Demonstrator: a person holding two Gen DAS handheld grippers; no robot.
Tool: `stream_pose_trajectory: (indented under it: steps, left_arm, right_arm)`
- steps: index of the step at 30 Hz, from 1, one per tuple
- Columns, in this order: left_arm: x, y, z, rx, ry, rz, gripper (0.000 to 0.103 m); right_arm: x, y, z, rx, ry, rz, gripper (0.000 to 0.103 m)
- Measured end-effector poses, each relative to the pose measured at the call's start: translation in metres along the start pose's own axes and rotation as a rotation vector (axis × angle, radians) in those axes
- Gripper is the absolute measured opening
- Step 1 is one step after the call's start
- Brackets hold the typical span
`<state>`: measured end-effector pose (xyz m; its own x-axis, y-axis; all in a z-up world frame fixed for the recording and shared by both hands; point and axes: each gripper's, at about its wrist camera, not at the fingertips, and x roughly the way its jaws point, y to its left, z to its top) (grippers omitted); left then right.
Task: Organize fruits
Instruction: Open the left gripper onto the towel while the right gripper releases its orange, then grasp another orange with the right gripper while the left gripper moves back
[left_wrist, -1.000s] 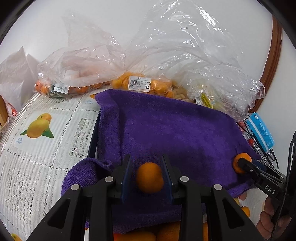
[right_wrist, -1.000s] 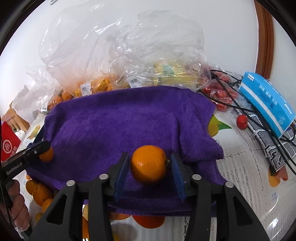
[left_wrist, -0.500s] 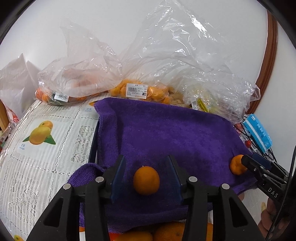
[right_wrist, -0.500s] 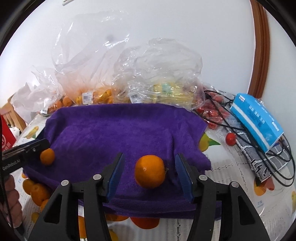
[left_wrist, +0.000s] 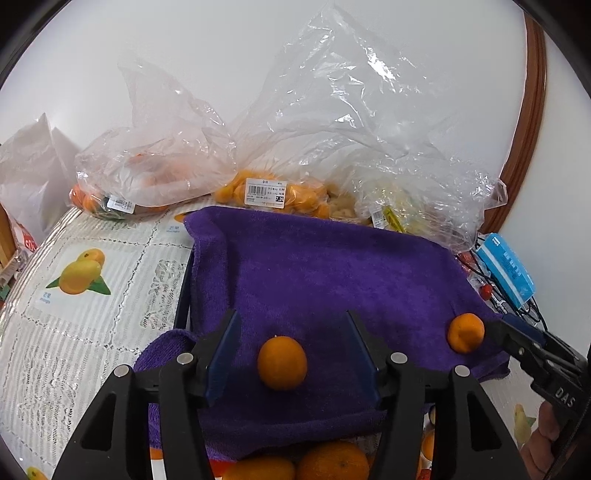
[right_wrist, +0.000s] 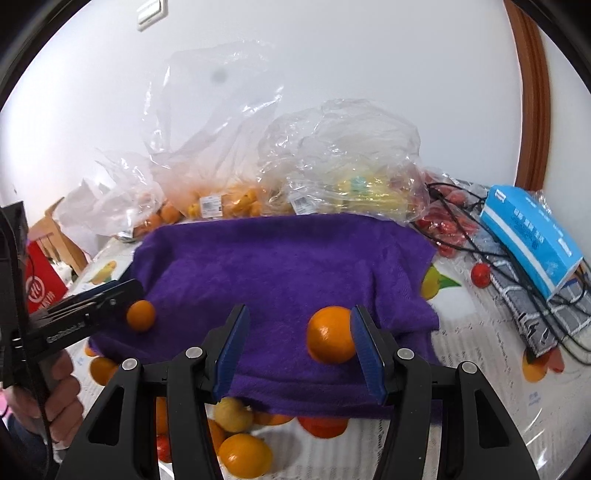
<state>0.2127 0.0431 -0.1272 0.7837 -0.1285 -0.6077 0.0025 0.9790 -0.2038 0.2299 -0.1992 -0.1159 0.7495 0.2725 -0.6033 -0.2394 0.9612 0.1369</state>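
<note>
A purple towel lies spread over the table's middle. On it rests a small orange between the fingers of my left gripper; the jaws are opening and neither pad touches the fruit. My right gripper stands open around a second orange, which sits close against the right pad and far from the other. In each wrist view the other gripper shows at the edge: the right gripper beside its orange, the left gripper beside its orange.
Clear plastic bags of oranges and other fruit line the wall behind the towel. A blue box, black cables and red cherry tomatoes lie at the right. Several loose oranges sit by the towel's front edge. A person's hand holds the left gripper.
Both grippers have opened and let go of their oranges, which now lie on the towel. The right gripper has drawn back and up a little, its orange now near the right pad.
</note>
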Motion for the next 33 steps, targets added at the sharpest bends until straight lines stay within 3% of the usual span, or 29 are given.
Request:
stream_pose_trajectory:
  steps: [7, 12, 14, 16, 25, 28, 33]
  left_arm:
    - [-0.012, -0.004, 0.0, 0.027, -0.059, 0.021, 0.059]
    - [-0.017, -0.006, -0.004, 0.034, -0.092, 0.013, 0.059]
    - [-0.017, -0.007, -0.005, 0.026, -0.088, 0.008, 0.059]
    - [-0.021, -0.006, -0.007, 0.012, -0.083, -0.005, 0.059]
    - [-0.053, 0.013, -0.036, -0.034, -0.086, 0.012, 0.059]
    - [-0.06, 0.019, -0.047, -0.031, -0.067, 0.046, 0.059]
    - [-0.064, 0.028, -0.056, -0.069, -0.031, 0.001, 0.059]
  right_arm:
    - [-0.018, 0.004, -0.018, 0.021, 0.001, 0.05, 0.057]
    - [-0.026, 0.008, -0.046, 0.033, 0.05, 0.089, 0.057]
    - [-0.025, 0.009, -0.057, 0.04, 0.066, 0.088, 0.055]
    - [-0.022, 0.013, -0.061, 0.028, 0.106, 0.075, 0.044]
    - [-0.016, 0.018, -0.069, 0.006, 0.144, 0.054, 0.041]
    - [-0.006, 0.018, -0.072, 0.01, 0.204, 0.046, 0.041]
    - [-0.005, 0.024, -0.075, -0.016, 0.2, 0.019, 0.035]
